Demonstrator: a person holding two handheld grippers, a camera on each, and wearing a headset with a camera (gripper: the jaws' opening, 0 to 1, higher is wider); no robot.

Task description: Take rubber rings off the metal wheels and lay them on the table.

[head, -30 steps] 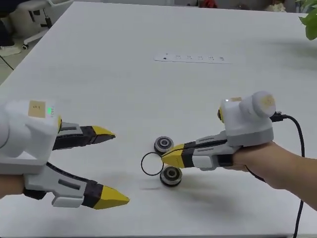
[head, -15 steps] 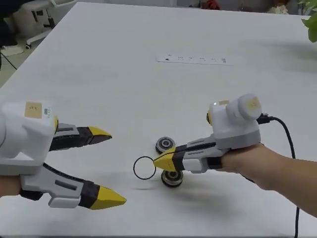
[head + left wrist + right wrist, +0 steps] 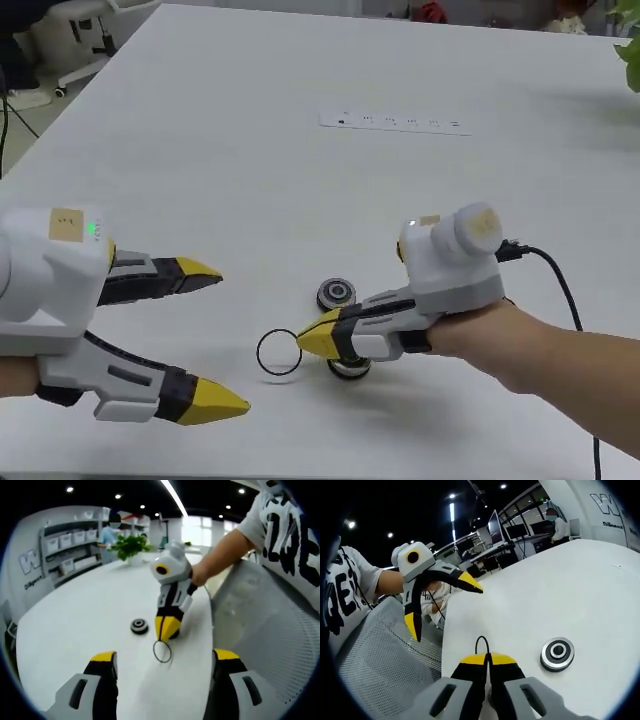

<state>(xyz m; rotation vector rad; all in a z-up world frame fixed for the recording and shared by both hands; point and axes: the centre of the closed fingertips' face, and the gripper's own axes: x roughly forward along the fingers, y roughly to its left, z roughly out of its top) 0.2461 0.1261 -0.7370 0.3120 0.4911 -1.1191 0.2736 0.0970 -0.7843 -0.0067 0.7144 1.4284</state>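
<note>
With my right gripper (image 3: 318, 337) pinched shut on the rubber ring (image 3: 278, 353), just left of the near wheel (image 3: 348, 368), I'd lower it flat onto the table (image 3: 300, 180) and part the jaws gently so it doesn't spring. My left gripper (image 3: 218, 338) hangs open, holding nothing. Count: two grippers, two metal wheels including the far wheel (image 3: 336, 294), one ring.

Head cam down — L/R cams face inward, share ring (image 3: 162, 651).

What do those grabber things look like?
The left gripper and right gripper have chunky white bodies and black fingers with pointed yellow tips. A green light glows on the left one; a black cable trails from the right. The person wears a white T-shirt with black print.
</note>
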